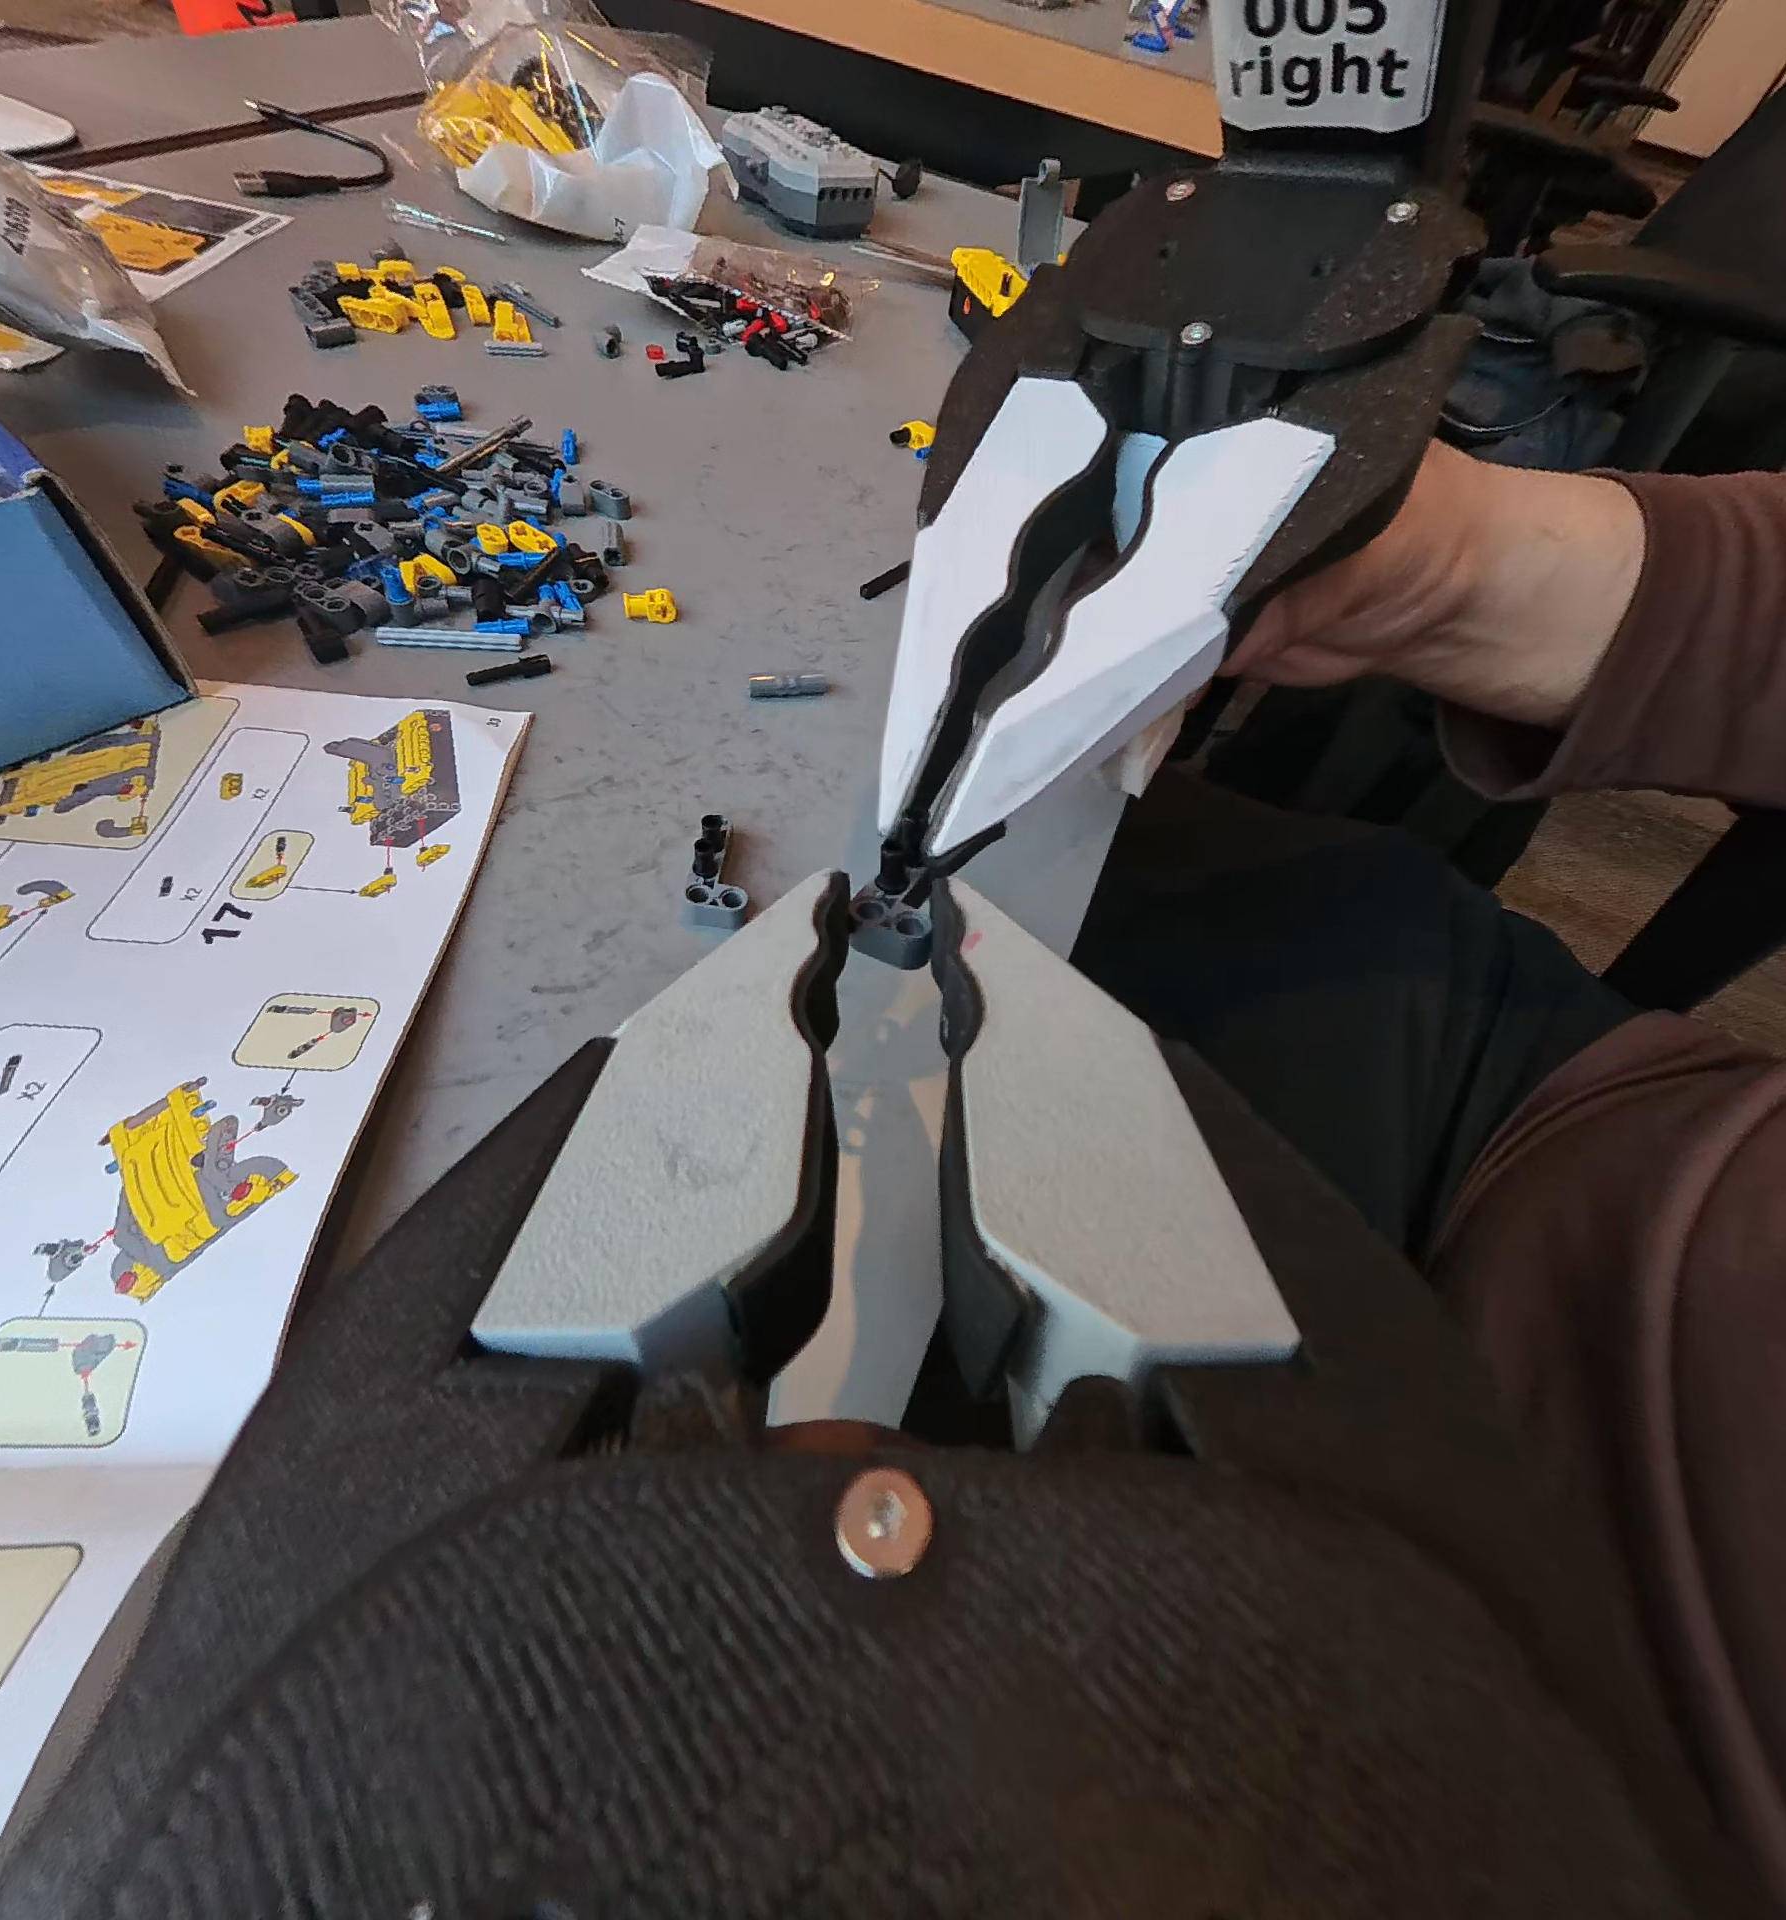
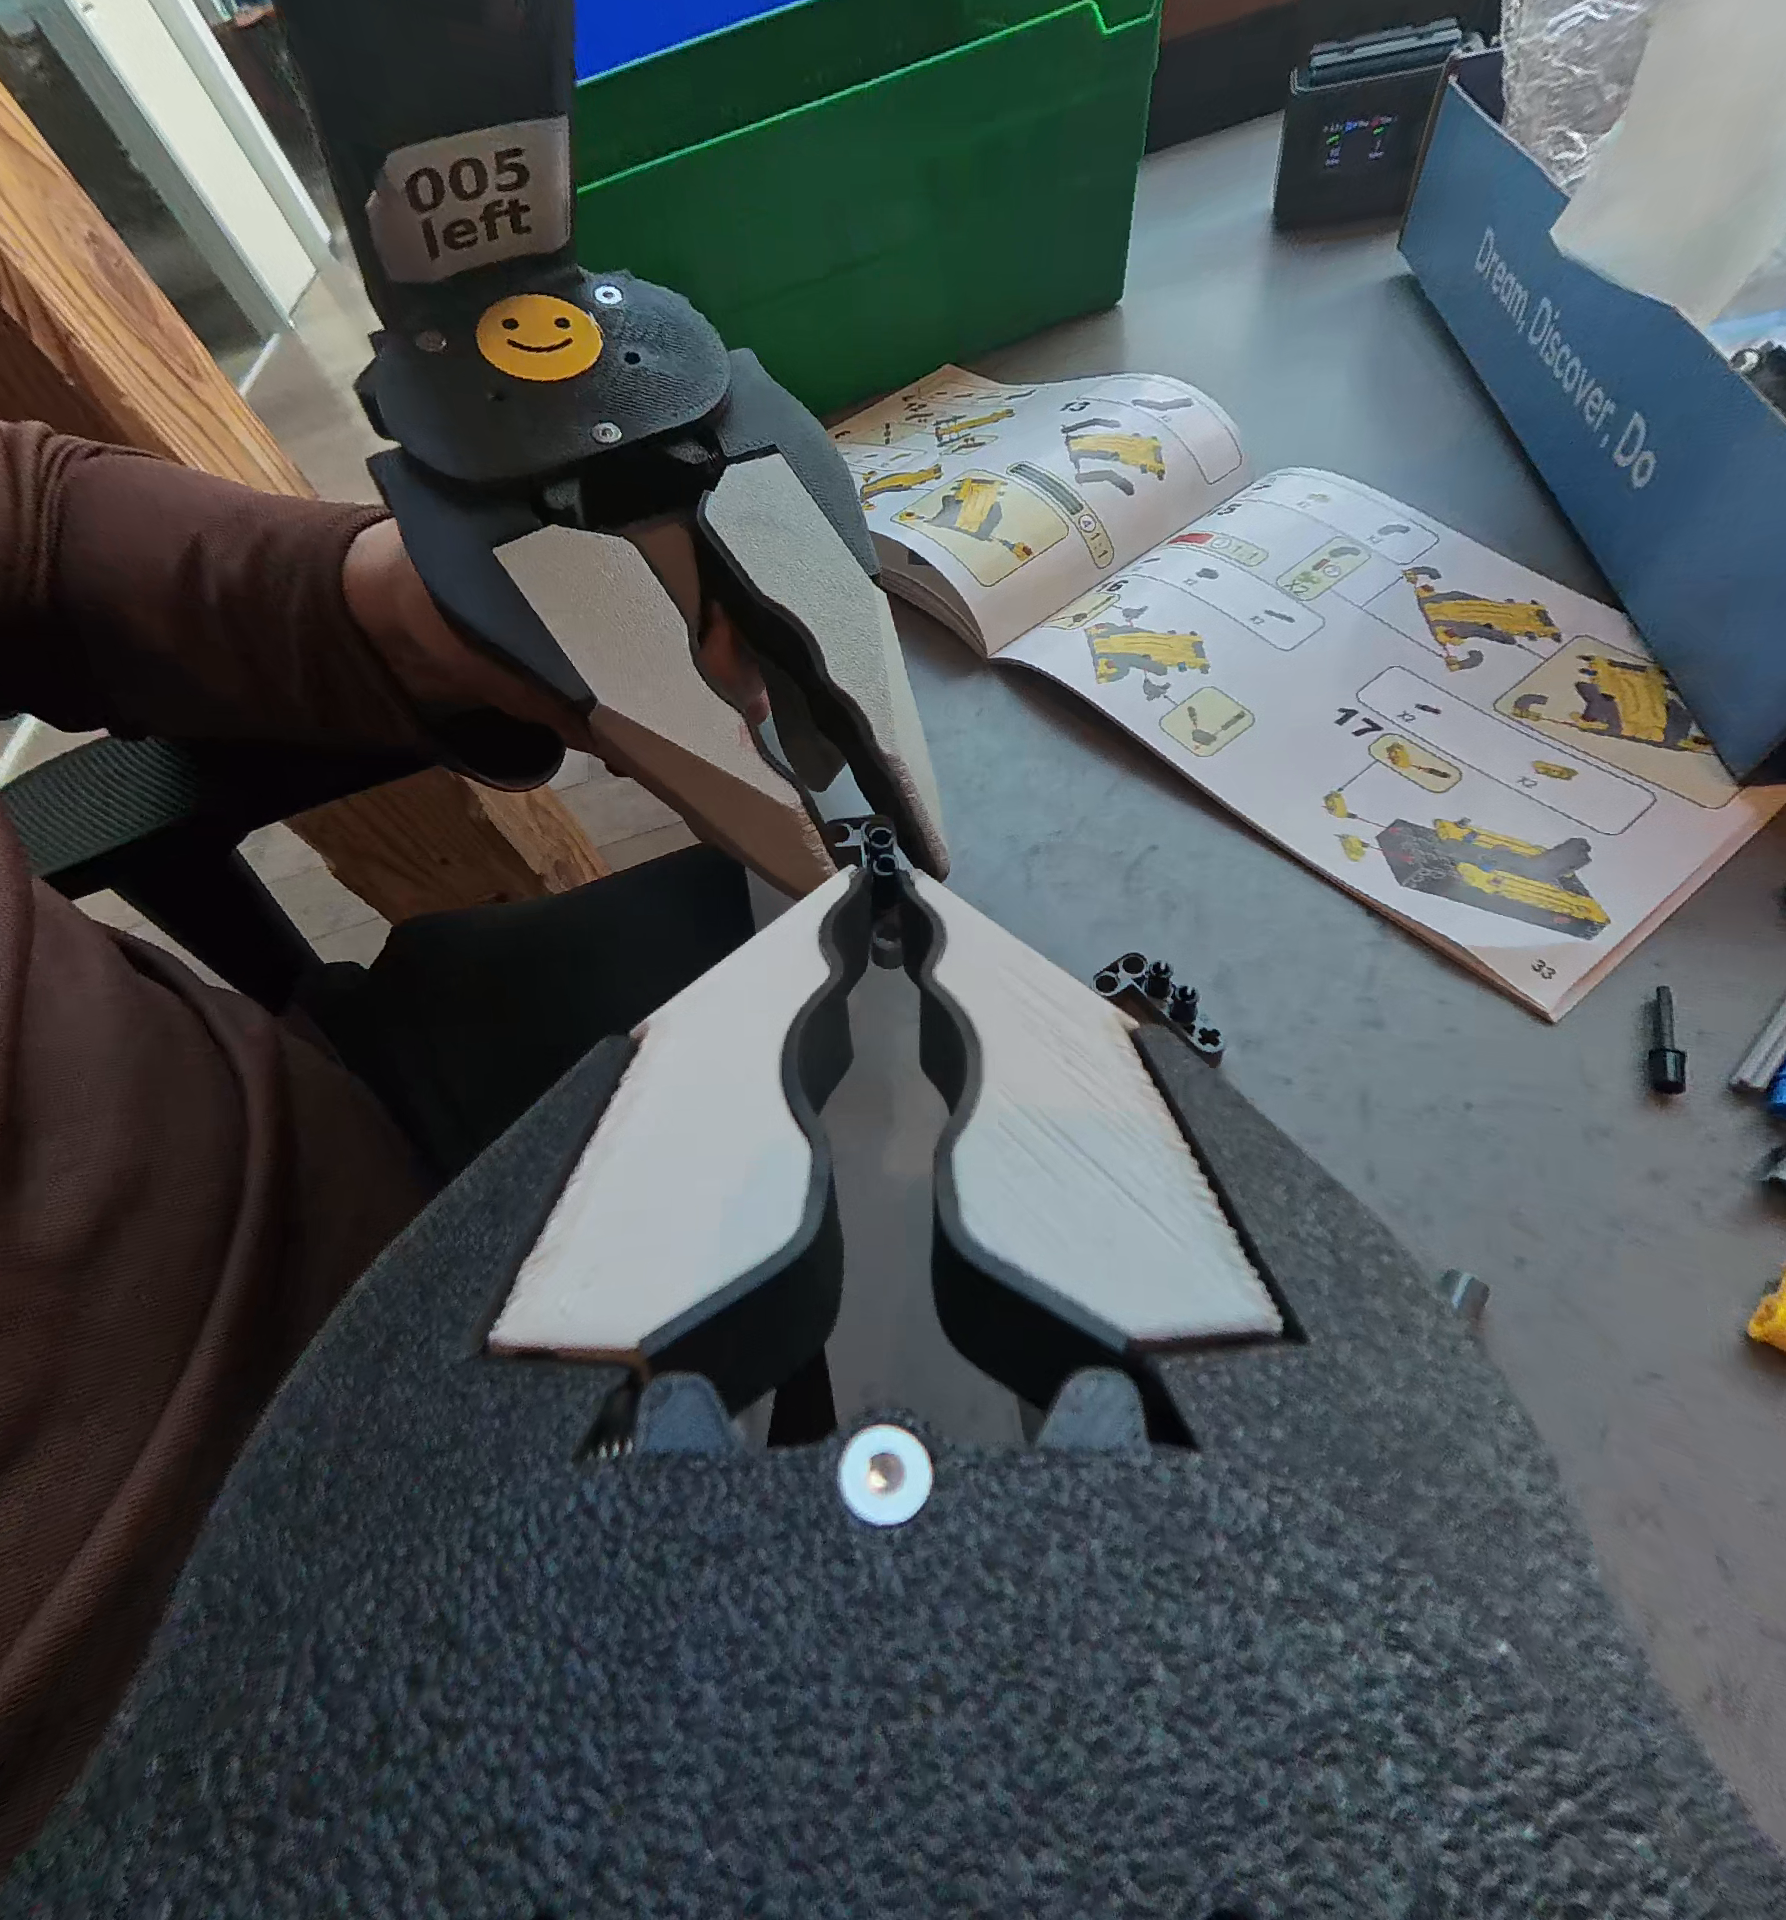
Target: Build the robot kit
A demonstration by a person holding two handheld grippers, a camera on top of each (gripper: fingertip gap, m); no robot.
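Observation:
My left gripper (image 1: 891, 902) is shut on a small grey angled beam (image 1: 894, 928) and holds it above the table's near edge. My right gripper (image 1: 915, 831) comes down from the upper right, shut on a black pin (image 1: 891, 858) whose lower end meets the beam's holes. In the right wrist view my right gripper (image 2: 881, 883) pinches the black pin (image 2: 881, 844) at its tips, and the left gripper (image 2: 873, 831) reaches in from the upper left. A second grey angled beam (image 1: 712, 878) with black pins lies on the table nearby.
An open instruction booklet (image 1: 193, 987) lies left on the grey table (image 1: 660, 623). A pile of loose parts (image 1: 390, 520), plastic bags (image 1: 556, 135) and a blue box (image 1: 27, 623) lie beyond. A green bin (image 2: 868, 208) stands at the back. A person's sleeved arms hold both grippers. Both grippers' tips are close together, under 4 cm apart.

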